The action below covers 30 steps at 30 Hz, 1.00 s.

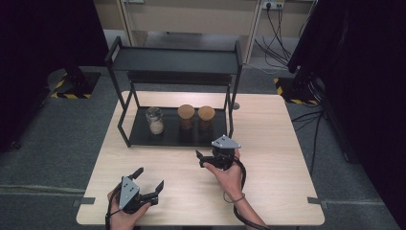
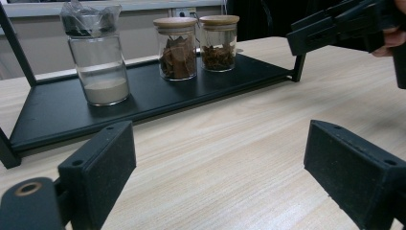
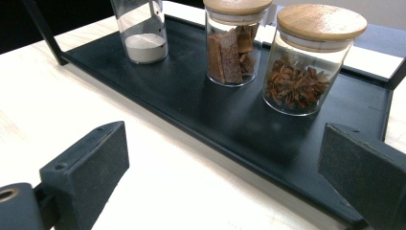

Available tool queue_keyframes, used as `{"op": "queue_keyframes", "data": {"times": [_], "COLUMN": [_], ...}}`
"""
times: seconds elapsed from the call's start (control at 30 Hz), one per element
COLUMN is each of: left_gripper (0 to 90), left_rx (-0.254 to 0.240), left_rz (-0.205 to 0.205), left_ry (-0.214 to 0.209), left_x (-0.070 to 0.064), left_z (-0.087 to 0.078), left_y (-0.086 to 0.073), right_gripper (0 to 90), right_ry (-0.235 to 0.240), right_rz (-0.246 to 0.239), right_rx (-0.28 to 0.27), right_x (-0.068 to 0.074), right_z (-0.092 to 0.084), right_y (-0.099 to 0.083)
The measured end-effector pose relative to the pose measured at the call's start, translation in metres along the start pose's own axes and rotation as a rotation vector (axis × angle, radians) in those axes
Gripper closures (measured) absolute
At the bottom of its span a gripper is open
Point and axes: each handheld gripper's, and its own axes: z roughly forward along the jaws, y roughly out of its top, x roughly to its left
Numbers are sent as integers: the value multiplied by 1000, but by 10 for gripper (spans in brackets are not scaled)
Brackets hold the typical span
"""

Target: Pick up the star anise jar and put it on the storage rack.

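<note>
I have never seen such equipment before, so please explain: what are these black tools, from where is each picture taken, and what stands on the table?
No robot is here. A person holds a tool with two black jaws in each hand: the left hand-held gripper and the right hand-held gripper. Both are open and hold nothing.

The high view looks down on the wooden table from above. The other two pictures come from small cameras riding on each gripper, looking out between its own jaws.

On the table stands a black shelf. Its bottom board carries three glass jars: one with pale powder, one with brown bark pieces and one with star-shaped spice. The last two have wooden lids.
</note>
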Motion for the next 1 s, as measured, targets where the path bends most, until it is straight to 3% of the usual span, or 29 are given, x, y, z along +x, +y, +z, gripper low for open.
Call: {"op": "queue_keyframes", "data": {"times": [1.0], "left_gripper": [102], "left_rx": [1], "left_rz": [-2], "left_ry": [2], "left_x": [0], "left_z": [0], "left_y": [0], "right_gripper": [40], "right_ry": [-13], "right_rz": [48], "right_rx": [-19], "right_x": [-17], "right_z": [-43], "right_y": [-32]}}
